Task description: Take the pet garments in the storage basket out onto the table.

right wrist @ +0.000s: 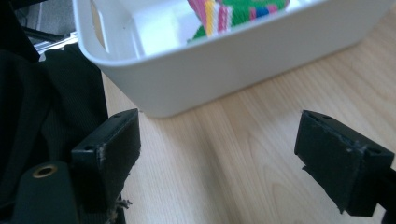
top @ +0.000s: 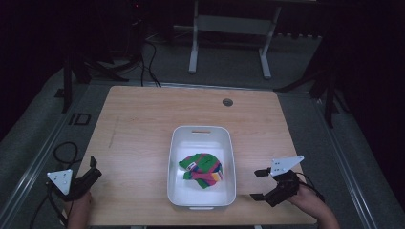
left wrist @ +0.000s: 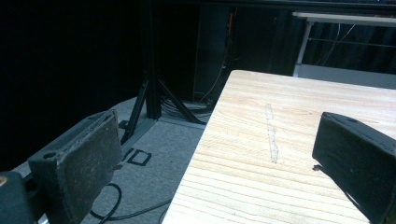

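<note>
The left tool [top: 90,168] sits at the near left corner of the pale wooden table [top: 143,119], its jaws spread wide and holding nothing; in the left gripper view one jaw hangs out past the table's left edge over the grey carpeted floor [left wrist: 154,135], the other over the wood. The risk there, as I judge it, is a careless inward sweep catching that edge, or the trailing black cable [top: 64,151] snagging on the corner. There is plenty of bare wood between this tool and the white rectangular plastic tub [top: 175,157] in the middle of the near half of the table. Inside the tub lies a crumpled cloth striped in green, pink, yellow and blue [top: 202,169], bunched toward the near right part of the floor of the tub. The tub walls are the main hazard: a tool coming in low would knock the rim and shove the light tub along the table, and a shallow pinch might lift only one fold so the cloth drags over the wall. The right tool [top: 262,183] rests near the tub's right wall, jaws wide apart and empty, pointing at the tub, with a strip of bare table between. It is near the front edge of the table, so there is little room behind it.
</note>
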`<action>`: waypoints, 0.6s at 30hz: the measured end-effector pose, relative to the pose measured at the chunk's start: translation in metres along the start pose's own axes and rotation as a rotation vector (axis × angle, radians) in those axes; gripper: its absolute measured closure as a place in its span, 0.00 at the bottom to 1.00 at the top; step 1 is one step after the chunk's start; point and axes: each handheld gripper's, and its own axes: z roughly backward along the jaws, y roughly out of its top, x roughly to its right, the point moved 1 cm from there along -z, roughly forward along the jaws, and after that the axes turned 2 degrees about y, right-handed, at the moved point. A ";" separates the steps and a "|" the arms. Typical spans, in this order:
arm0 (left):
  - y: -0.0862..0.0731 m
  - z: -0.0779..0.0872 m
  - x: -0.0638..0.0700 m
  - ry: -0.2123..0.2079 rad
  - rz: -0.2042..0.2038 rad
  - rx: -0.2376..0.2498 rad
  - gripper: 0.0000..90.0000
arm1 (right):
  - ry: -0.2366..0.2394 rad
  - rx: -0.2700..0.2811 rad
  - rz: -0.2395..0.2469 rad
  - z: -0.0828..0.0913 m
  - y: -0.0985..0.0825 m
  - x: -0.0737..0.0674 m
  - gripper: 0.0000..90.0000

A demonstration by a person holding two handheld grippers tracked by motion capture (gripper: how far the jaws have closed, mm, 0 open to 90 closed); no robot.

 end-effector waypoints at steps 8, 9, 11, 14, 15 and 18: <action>0.000 0.000 0.000 0.000 -0.001 0.000 0.02 | -0.001 0.025 0.015 0.005 0.029 -0.004 0.15; 0.000 0.000 0.000 0.000 -0.001 0.000 0.02 | -0.001 0.025 0.015 0.005 0.029 -0.004 0.15; 0.000 0.000 0.000 -0.001 -0.001 0.000 0.02 | 0.001 0.031 0.009 0.006 0.036 -0.005 0.14; 0.000 0.000 0.000 -0.002 0.001 0.001 0.02 | -0.006 0.043 -0.006 0.004 0.046 -0.006 0.13; 0.000 0.000 0.000 -0.002 0.002 0.000 0.02 | -0.011 0.037 -0.005 0.001 0.052 -0.007 0.13; 0.000 0.000 0.000 -0.003 0.001 0.002 0.02 | -0.009 0.006 0.021 -0.004 0.060 -0.008 0.15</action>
